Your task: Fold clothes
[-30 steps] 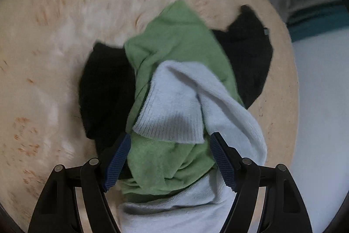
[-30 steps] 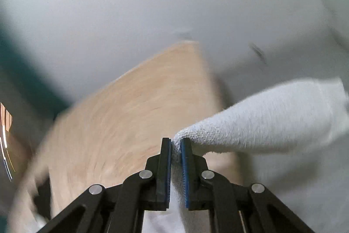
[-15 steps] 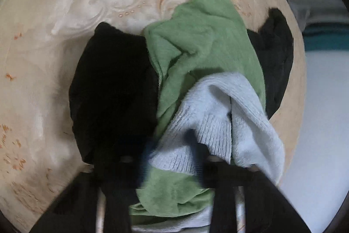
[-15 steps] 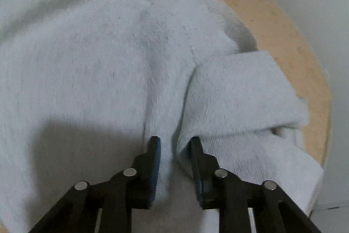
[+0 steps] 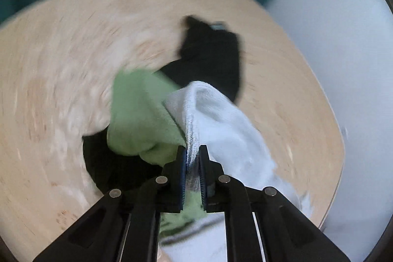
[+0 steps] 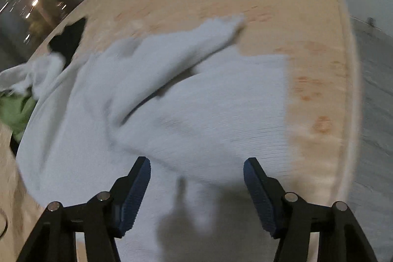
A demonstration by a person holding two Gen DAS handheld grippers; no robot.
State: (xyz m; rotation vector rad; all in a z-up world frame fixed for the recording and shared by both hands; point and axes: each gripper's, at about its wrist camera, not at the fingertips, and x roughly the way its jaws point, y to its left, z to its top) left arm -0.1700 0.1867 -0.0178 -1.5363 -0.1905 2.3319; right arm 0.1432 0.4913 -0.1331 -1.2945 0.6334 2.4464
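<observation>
I judge I'm spreading the white sweater (image 6: 208, 109) on the table (image 6: 319, 46): my left gripper (image 5: 192, 158) pinches its edge beside the green garment (image 5: 140, 114), my right gripper (image 6: 196, 173) hangs spread above its body, so next calls for flattening it.

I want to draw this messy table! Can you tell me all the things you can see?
White sweater: one, white, spread over the near right part of the table, one sleeve flung across it, one edge pinched at the left.
Green garment: one, light green, crumpled left of the white sweater, on top of the black clothing.
Black clothing: black, whether one piece or two I cannot tell, under and behind the green garment.
Table: one, light wood with orange speckles.
Left gripper: one, black with blue pads, shut on the white sweater.
Right gripper: one, black with blue pads, open above the sweater.
</observation>
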